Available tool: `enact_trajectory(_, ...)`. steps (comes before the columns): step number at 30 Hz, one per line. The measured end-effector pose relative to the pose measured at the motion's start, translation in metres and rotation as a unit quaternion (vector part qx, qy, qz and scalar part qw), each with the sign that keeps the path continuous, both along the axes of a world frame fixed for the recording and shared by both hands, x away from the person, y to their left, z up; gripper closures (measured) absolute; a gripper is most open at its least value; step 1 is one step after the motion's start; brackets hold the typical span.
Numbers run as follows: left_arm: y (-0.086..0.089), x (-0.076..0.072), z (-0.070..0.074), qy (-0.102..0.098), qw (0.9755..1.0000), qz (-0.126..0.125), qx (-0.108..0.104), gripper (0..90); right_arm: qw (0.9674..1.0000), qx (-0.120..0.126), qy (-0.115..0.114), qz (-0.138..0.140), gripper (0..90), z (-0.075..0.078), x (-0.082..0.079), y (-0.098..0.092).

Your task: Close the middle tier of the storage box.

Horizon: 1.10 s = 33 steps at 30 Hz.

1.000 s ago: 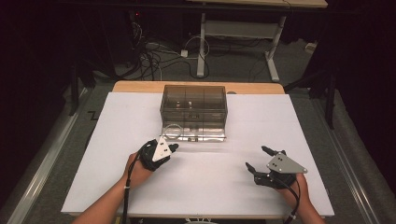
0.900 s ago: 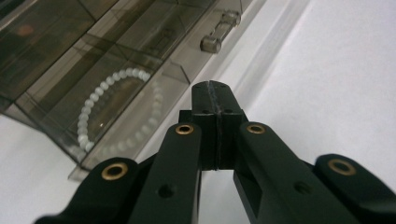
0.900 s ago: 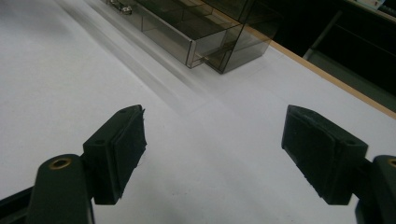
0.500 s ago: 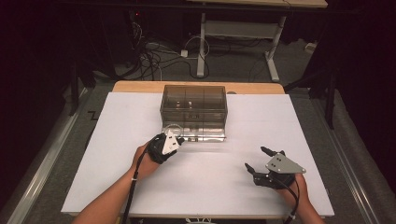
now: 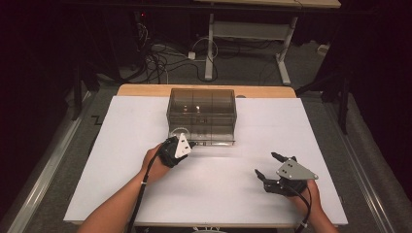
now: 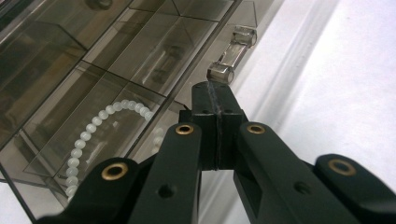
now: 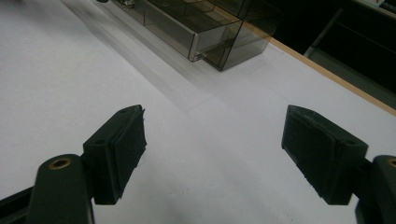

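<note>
My left gripper jaws pressed together at drawer handle; left gripper view reveals bead bracelet inside. Right gripper jaws spread.

Your right gripper sits low over the white table surface, with both black jaws rising from the bottom edge. The jaws stand wide apart, and nothing lies between them except bare white surface. The flat rubber pads face each other across the gap. Ahead of you, well apart from the jaws, the smoky transparent drawer box rests on the white surface. Its lower drawer protrudes slightly from the box front. Internal dividers are visible through the tinted walls. Beyond the box, the wooden table edge runs diagonally toward the right, bordering a dark background.
</note>
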State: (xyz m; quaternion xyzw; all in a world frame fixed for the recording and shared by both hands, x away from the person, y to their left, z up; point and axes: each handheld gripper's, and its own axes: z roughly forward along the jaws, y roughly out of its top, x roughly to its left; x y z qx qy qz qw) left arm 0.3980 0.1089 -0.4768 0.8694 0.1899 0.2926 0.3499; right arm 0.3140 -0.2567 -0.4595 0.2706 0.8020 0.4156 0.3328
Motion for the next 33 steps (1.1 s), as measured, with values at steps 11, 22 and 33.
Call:
enact_trajectory(11,0.002,0.009,0.0,-0.008,1.0,0.004,-0.004,87.9,1.0,-0.005,0.005,-0.001,22.4,-0.003,0.001,0.001)
enact_trajectory(22,-0.001,0.016,0.001,-0.011,0.9999,0.009,-0.005,87.9,1.0,-0.005,0.006,-0.003,22.4,-0.003,0.001,-0.001)
enact_trajectory(33,-0.002,0.021,0.003,-0.021,0.9996,0.017,-0.006,87.9,1.0,-0.007,0.006,0.0,22.4,-0.003,0.001,0.0)
